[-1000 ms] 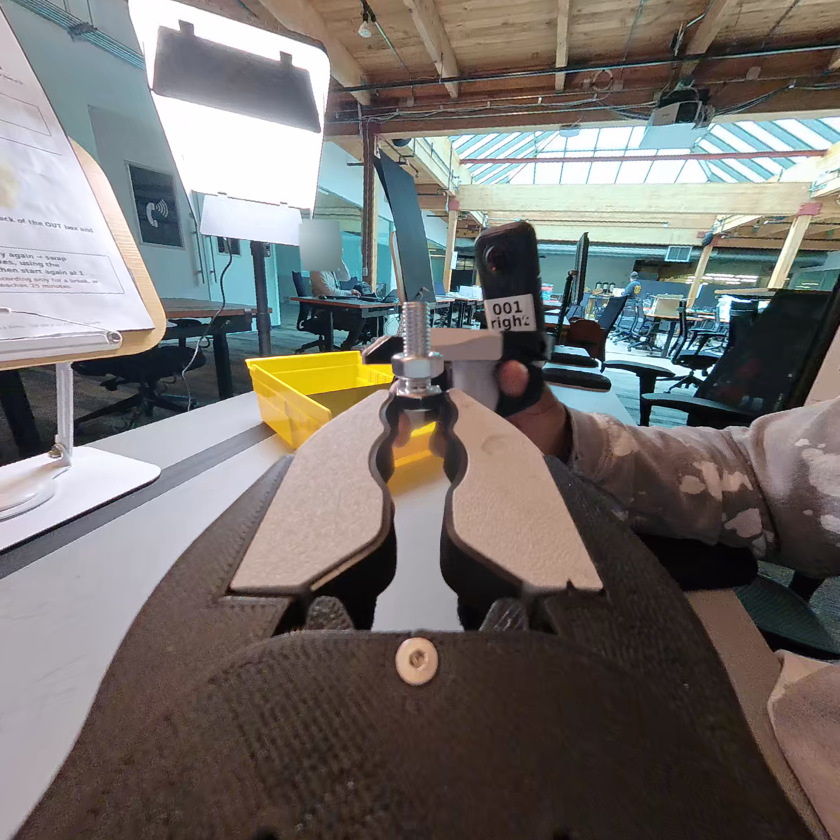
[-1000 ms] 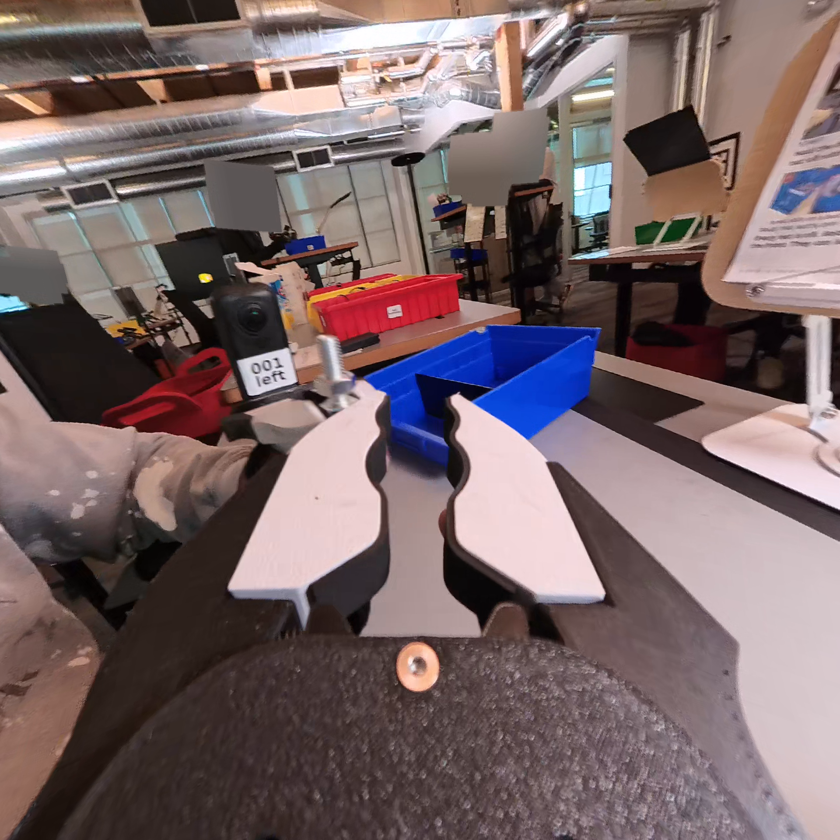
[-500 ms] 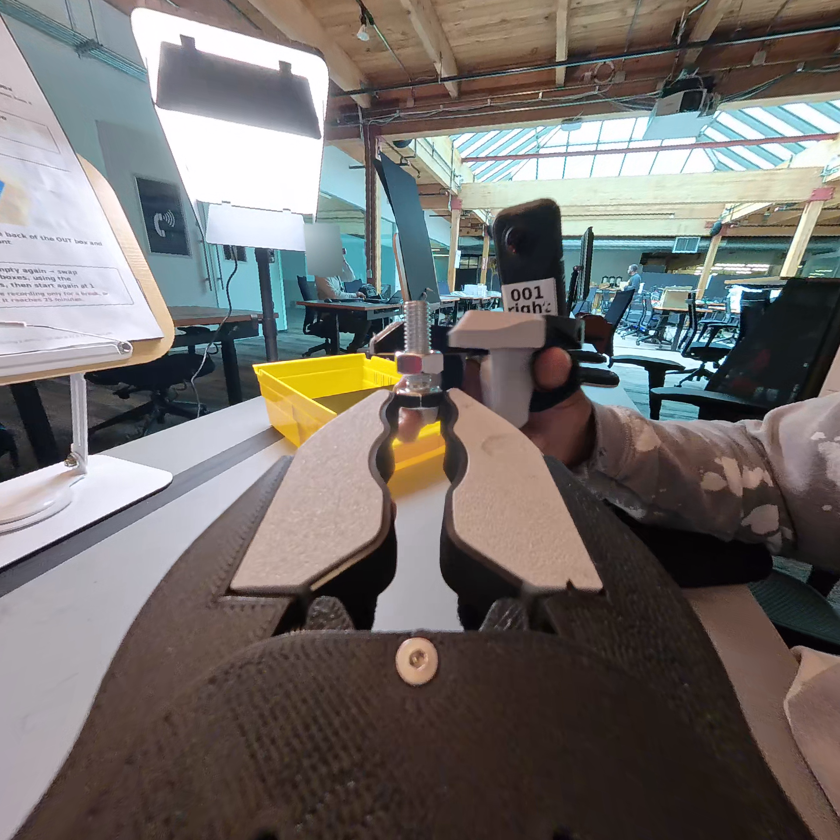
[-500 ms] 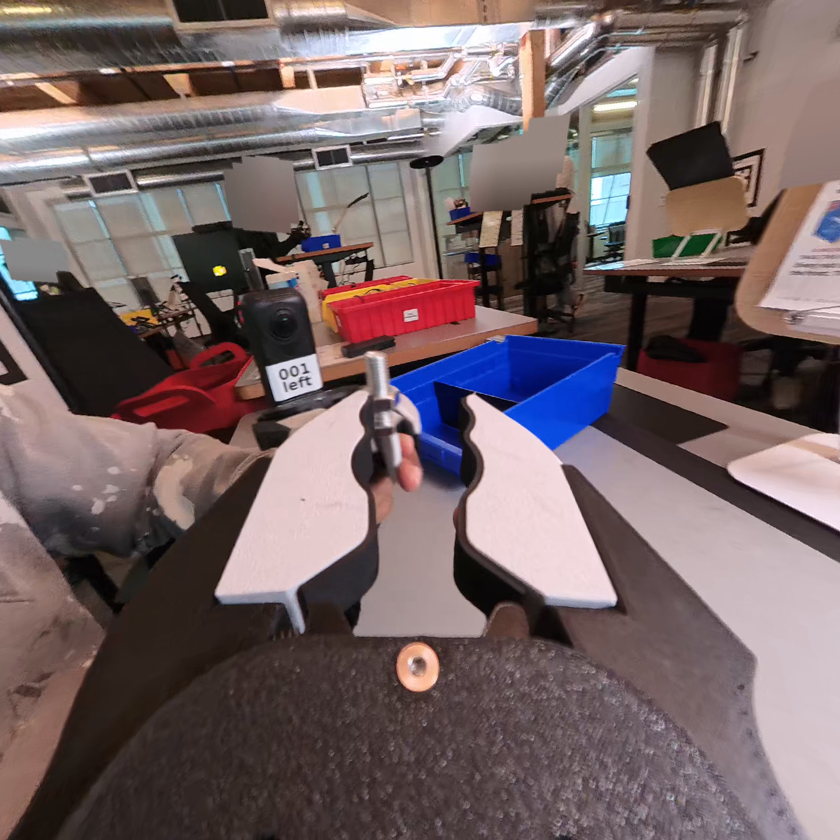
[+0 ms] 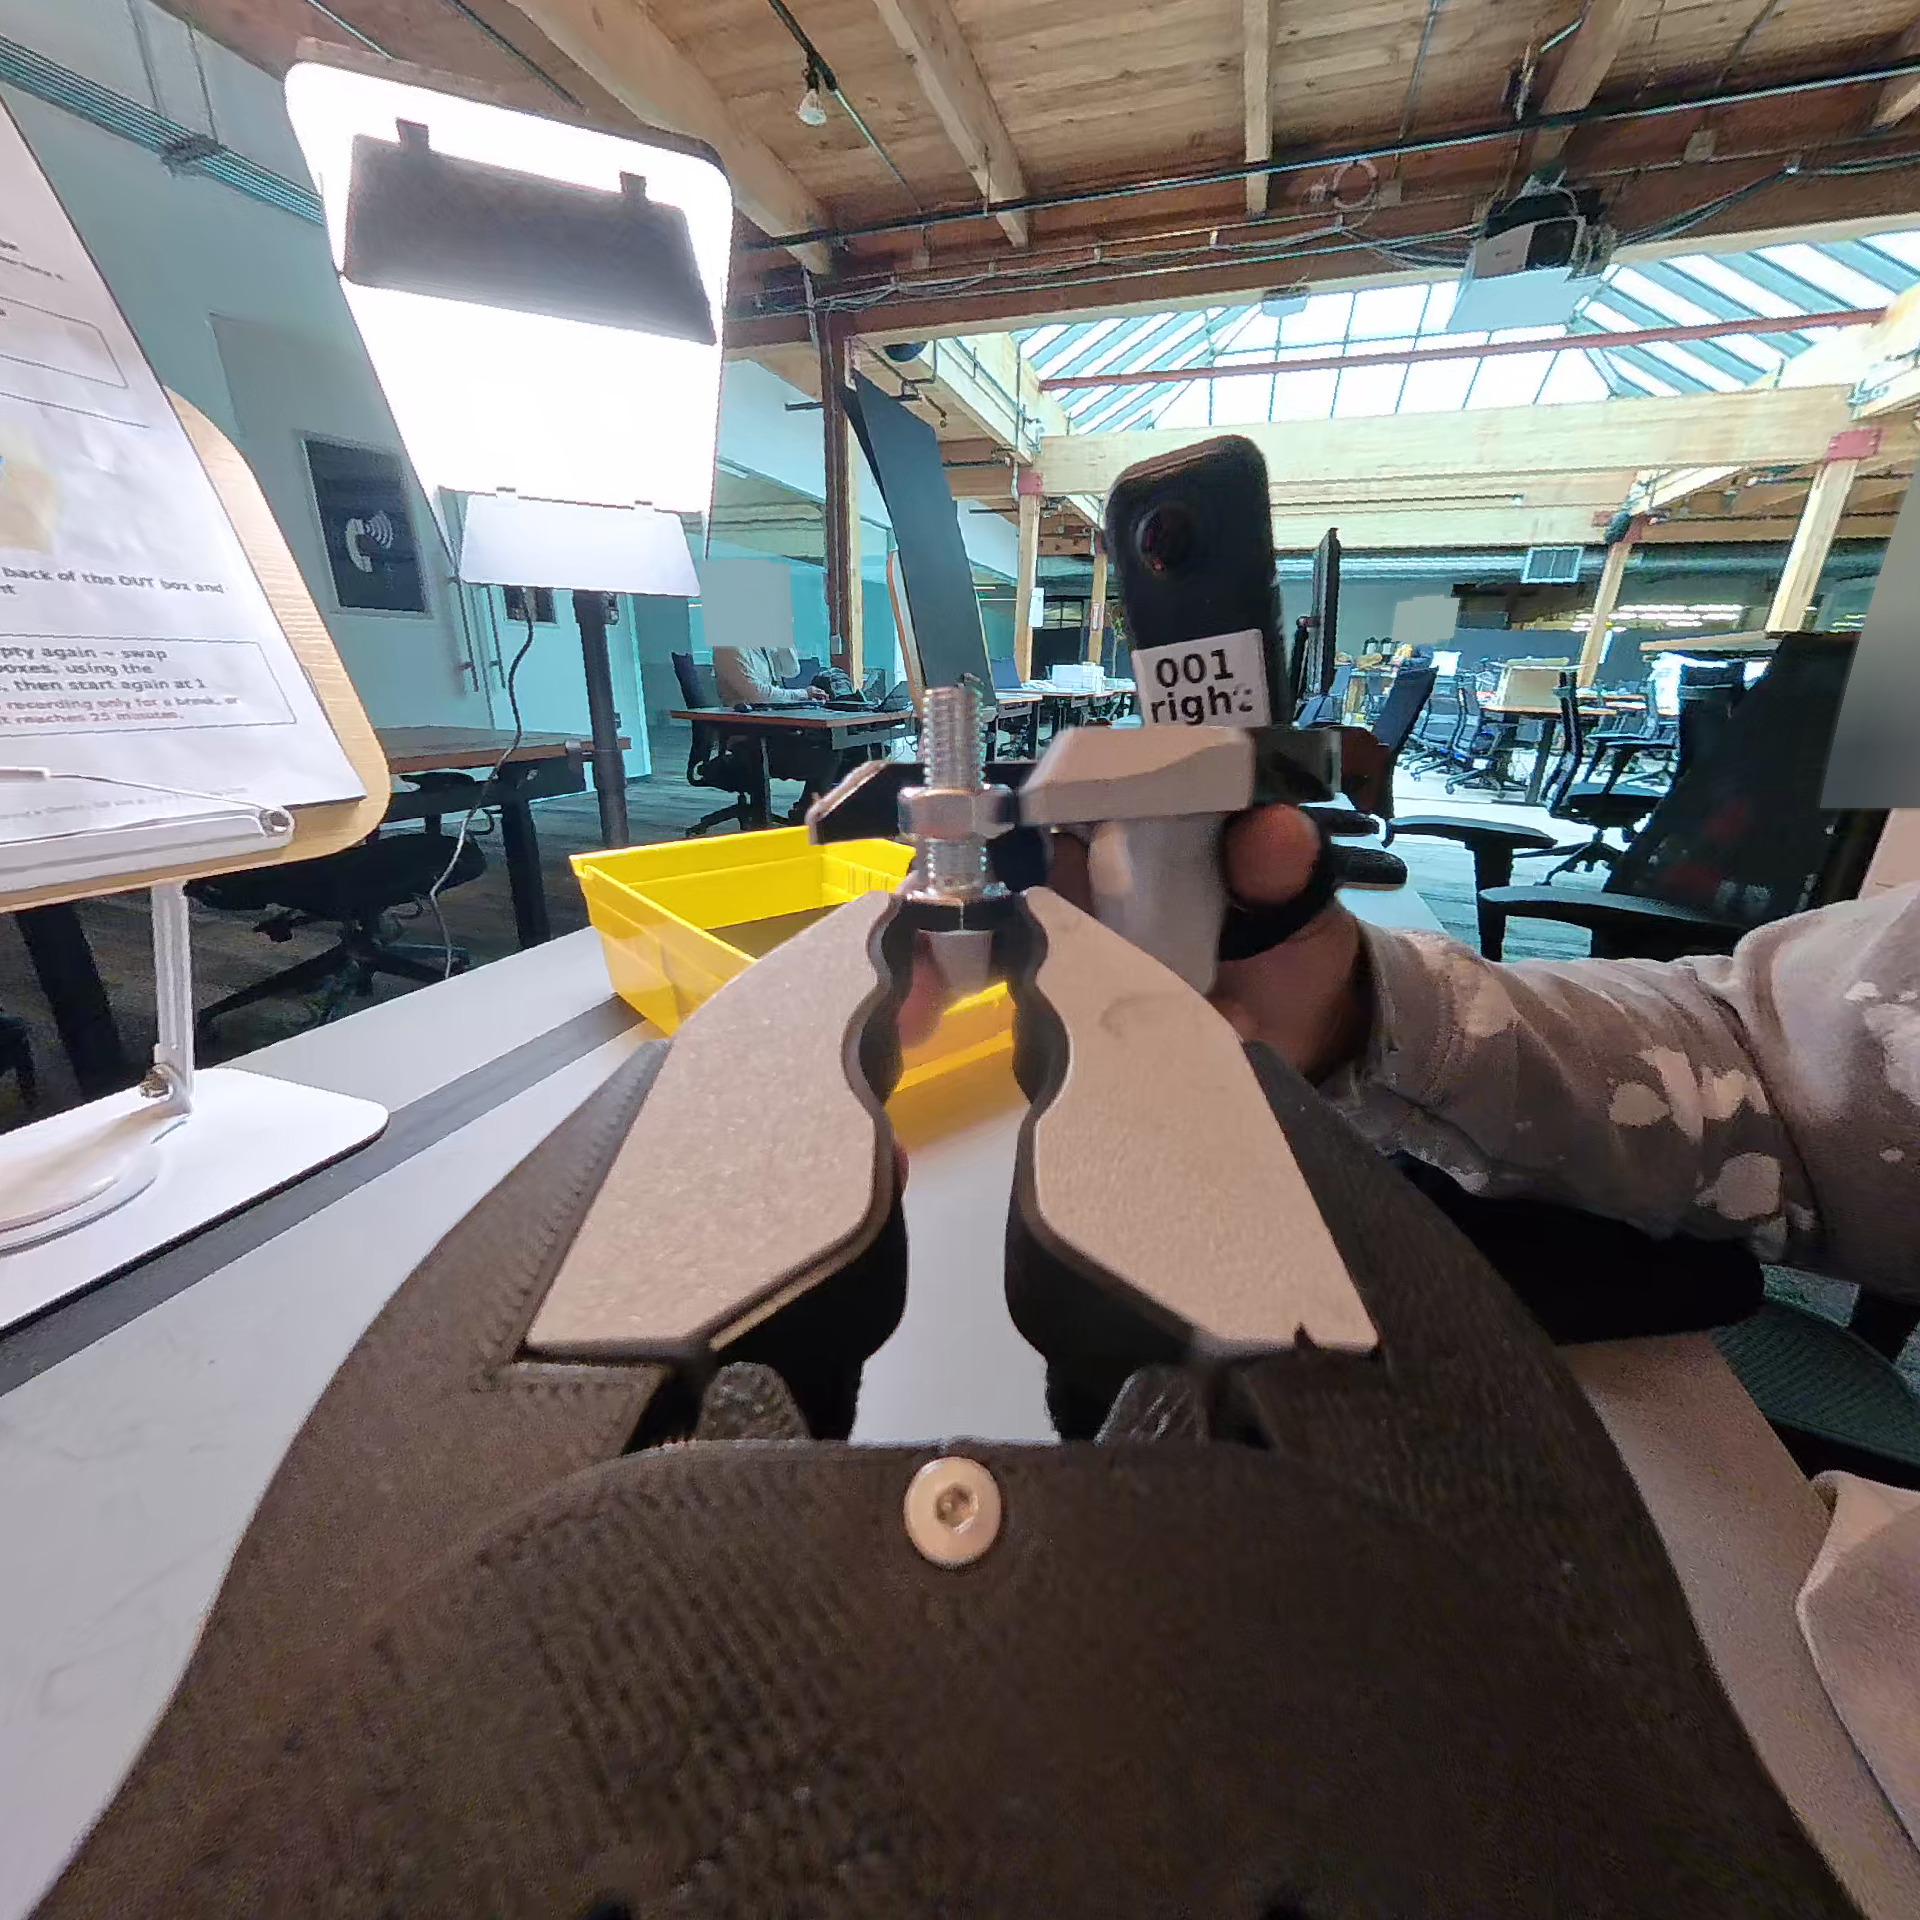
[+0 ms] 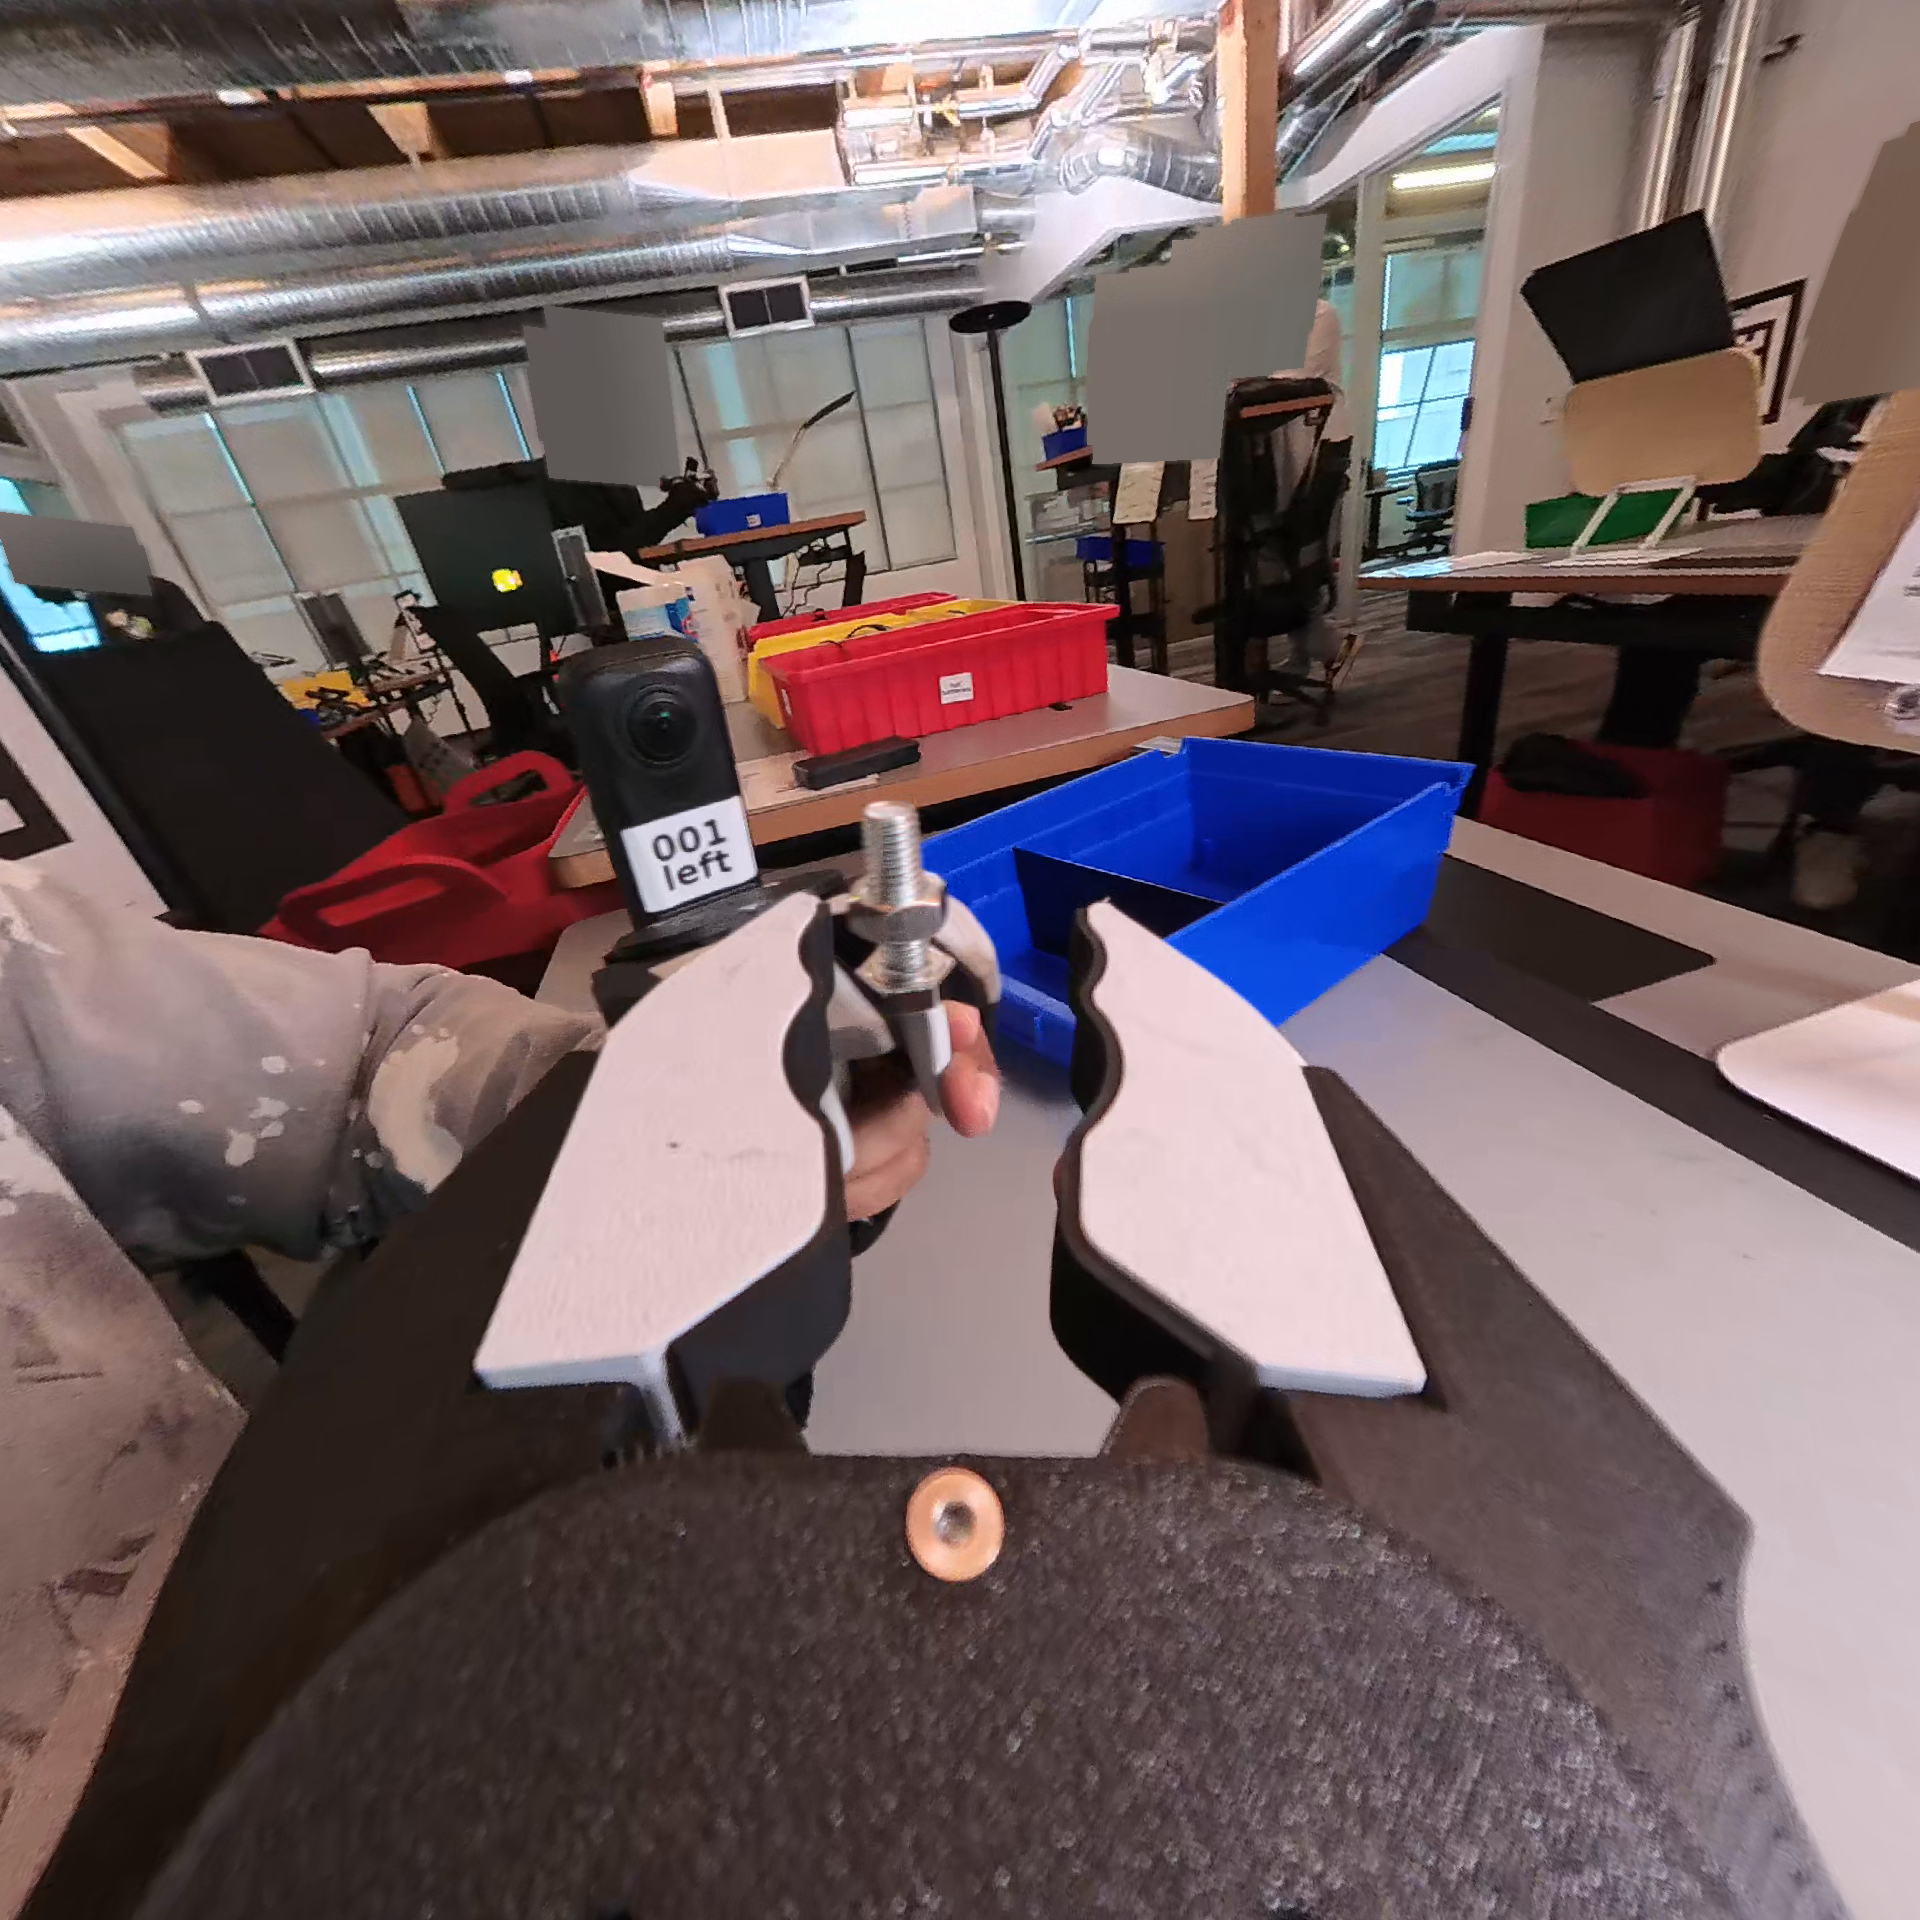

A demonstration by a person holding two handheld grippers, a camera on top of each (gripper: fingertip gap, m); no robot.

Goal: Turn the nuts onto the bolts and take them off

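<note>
A steel bolt (image 5: pixel 951 727) stands upright with a hex nut (image 5: pixel 954 808) partway down its thread. My left gripper (image 5: pixel 954 914) is shut on the bolt's head and holds it above the table. The right gripper's fingers (image 5: pixel 1132 774) lie level on either side of the nut. In the right wrist view my right gripper (image 6: pixel 951 920) is open. The bolt (image 6: pixel 891 842) and nut (image 6: pixel 896 906) stand between its fingertips, close against the left finger (image 6: pixel 707 1122). The right finger is apart from the nut.
A yellow bin (image 5: pixel 727 904) sits on the grey table (image 5: pixel 156 1558) behind the bolt. A blue bin (image 6: pixel 1299 862) sits ahead of the right gripper. A paper stand (image 5: pixel 156 727) with a white base (image 5: pixel 208 1143) stands at the table's side. My left and right fingertips are right by each other.
My right gripper has swung in toward the left one, so the bolt and nut now stand between its open fingers. My left gripper still holds the bolt upright.
</note>
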